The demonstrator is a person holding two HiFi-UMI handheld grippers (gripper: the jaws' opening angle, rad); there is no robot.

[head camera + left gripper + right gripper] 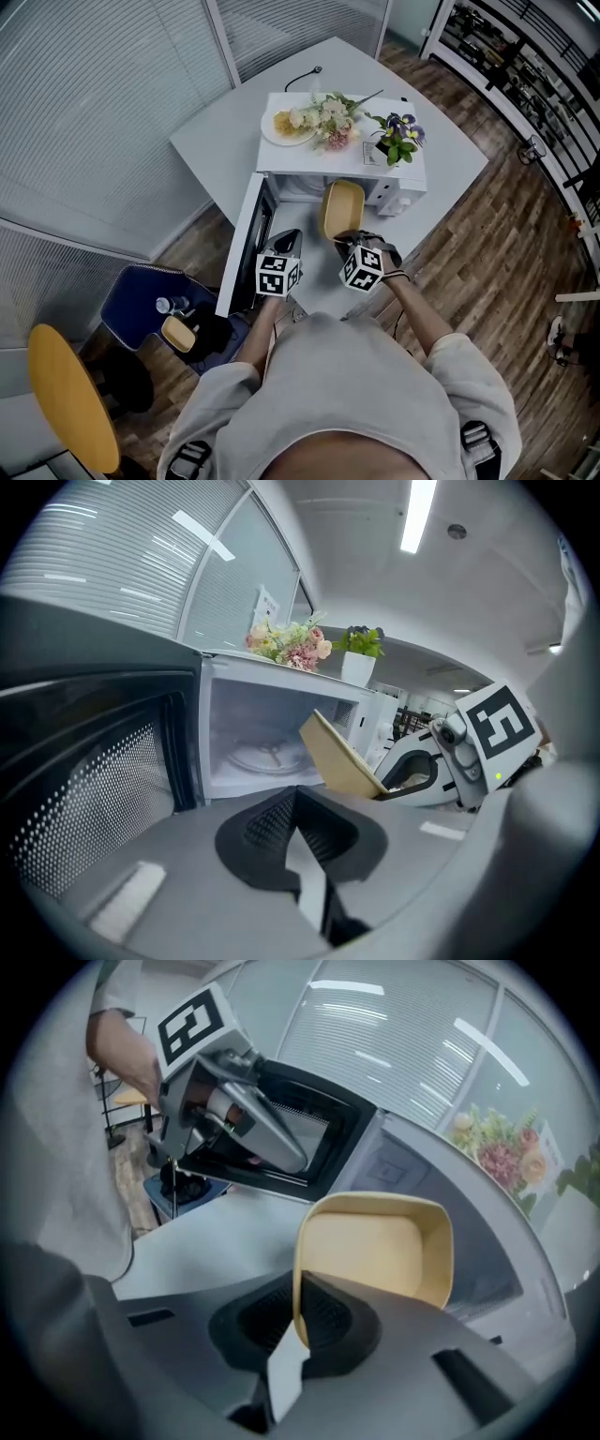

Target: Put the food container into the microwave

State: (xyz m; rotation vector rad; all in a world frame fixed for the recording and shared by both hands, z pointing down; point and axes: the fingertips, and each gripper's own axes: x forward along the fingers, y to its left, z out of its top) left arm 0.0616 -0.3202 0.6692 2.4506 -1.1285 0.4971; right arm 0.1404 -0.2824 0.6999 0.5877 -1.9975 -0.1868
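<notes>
since door (pixel 241 234) of microwave (pixel 389 193) already open, my right gripper (pixel 298 1326) pinches food container (pixel 370 1255) rim, tilted just outside microwave; left gripper (pixel 298 832) clenched, empty. i judge insertion, release left.

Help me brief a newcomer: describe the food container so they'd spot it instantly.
On the grey table stands a white microwave, door open. Before its opening, the right tongs pinch the rim of the food container, a shallow tan tray tipped on edge. Unlike the plate and flowers on top, it is empty and held aloft.
</notes>
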